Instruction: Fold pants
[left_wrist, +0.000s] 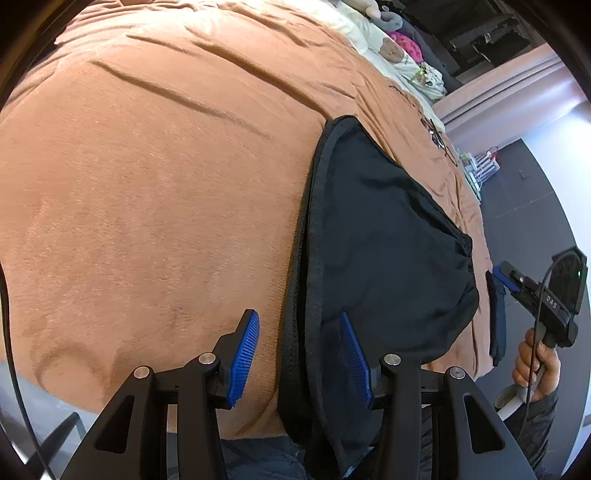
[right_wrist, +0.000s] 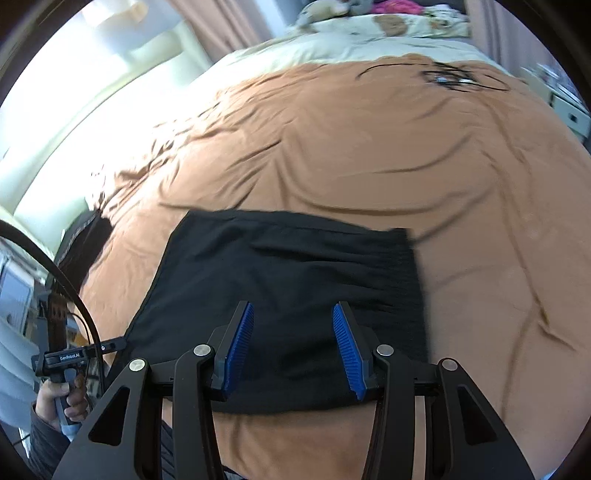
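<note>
Both jaws spread, nothing pinched; black pants (right_wrist: 288, 295) lie folded flat on the orange blanket (right_wrist: 332, 147).

Left gripper (left_wrist: 300, 356) straddles the pants' hemmed edge at the blanket's near side. Right gripper (right_wrist: 293, 349) hovers over the pants' near edge, pads clear of the cloth. The blanket's near edge shows just below the pants.
</note>
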